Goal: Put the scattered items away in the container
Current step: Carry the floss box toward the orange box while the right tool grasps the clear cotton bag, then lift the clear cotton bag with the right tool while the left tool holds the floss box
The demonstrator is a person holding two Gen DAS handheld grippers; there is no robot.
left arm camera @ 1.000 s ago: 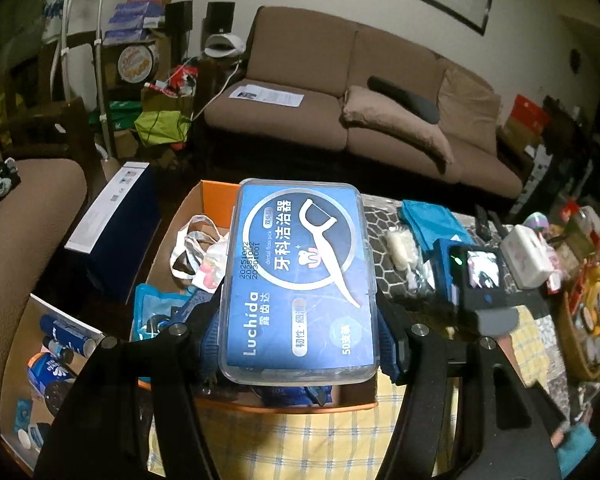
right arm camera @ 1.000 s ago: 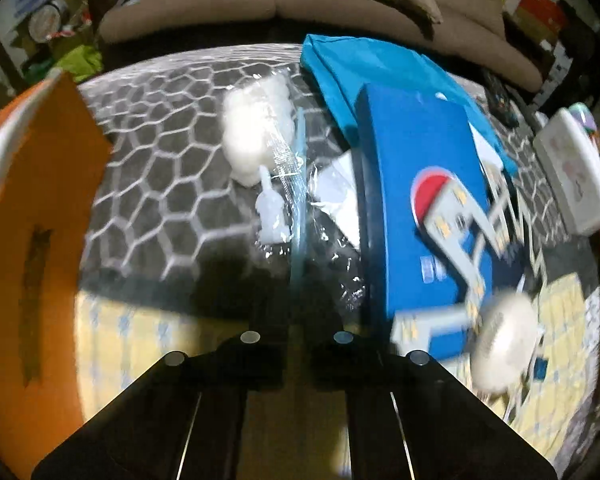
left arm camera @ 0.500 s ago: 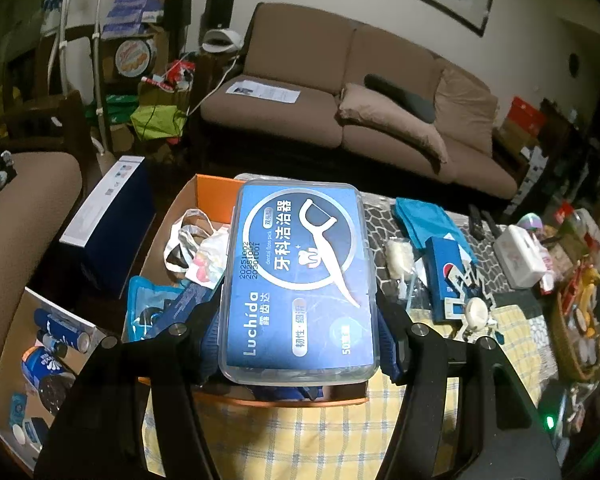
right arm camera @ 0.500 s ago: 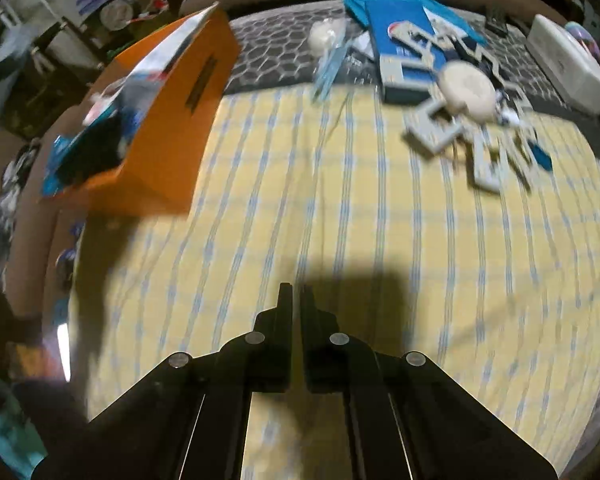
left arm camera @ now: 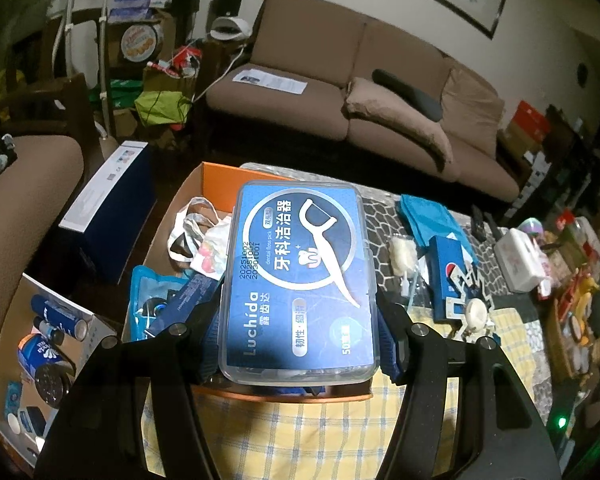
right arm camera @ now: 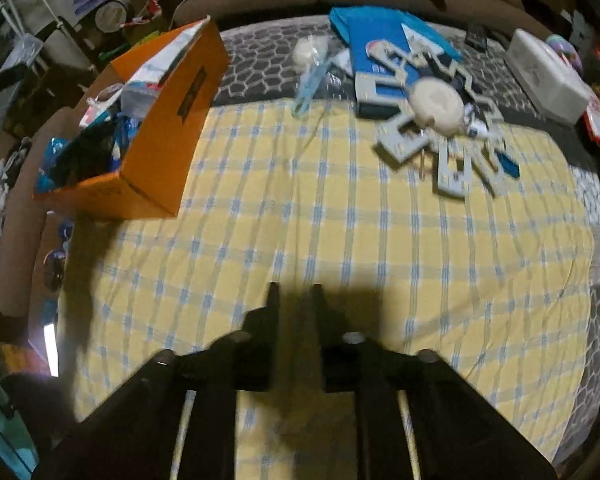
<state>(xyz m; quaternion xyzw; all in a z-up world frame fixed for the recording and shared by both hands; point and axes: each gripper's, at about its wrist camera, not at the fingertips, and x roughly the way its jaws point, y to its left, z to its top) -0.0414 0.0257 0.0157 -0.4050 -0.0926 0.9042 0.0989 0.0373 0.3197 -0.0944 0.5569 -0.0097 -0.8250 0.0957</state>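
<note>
So the left gripper (left arm camera: 300, 344) had its jaws pinching a clear floss pick box (left arm camera: 300, 280) by its sides, held up right over the orange box (right arm camera: 168, 136), which already had bags and packets in it. The right gripper (right arm camera: 296, 300) was over the yellow checked cloth (right arm camera: 340, 240), jaws opening with nothing between them. A blue carton (right arm camera: 374, 60) and a white snowflake ornament (right arm camera: 440, 120) sat well apart from the orange box.

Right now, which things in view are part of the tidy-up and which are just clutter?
Job:
- clear plastic floss-pick case with blue label, clamped in left gripper
- orange cardboard box
- blue Pepsi carton
- grey zigzag folding fan
- right gripper, jaws opening, nothing between them

Lying about:
- brown sofa
- white tissue box
</note>
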